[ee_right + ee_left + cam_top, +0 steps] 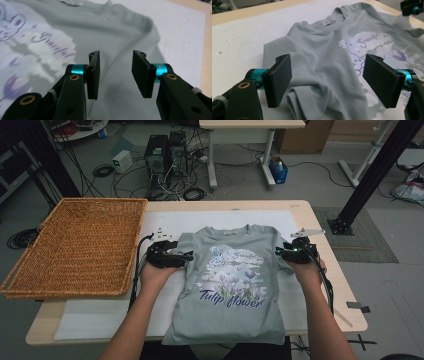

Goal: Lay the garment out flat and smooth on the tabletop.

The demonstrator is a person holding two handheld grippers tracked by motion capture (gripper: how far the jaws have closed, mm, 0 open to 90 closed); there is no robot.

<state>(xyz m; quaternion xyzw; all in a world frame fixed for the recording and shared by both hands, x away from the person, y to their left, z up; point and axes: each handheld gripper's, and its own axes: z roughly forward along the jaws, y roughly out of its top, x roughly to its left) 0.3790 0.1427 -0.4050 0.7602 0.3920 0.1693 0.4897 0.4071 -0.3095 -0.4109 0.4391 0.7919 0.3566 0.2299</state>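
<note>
Grey printed T-shirt point(227, 280) flat on table, sleeves folded in.

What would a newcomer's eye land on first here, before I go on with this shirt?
Most likely the grey T-shirt spread flat mid-table on the white mat, its purple tulip print facing up. Next, the big wicker basket at the table's left end. The left gripper and right gripper flank the shirt at its sleeves, both open.

Place: lab or workshop.
Showing it: computer towers point(166, 157) sitting on the floor, cables point(125, 180) trailing about, black frame post point(372, 170) standing by.
</note>
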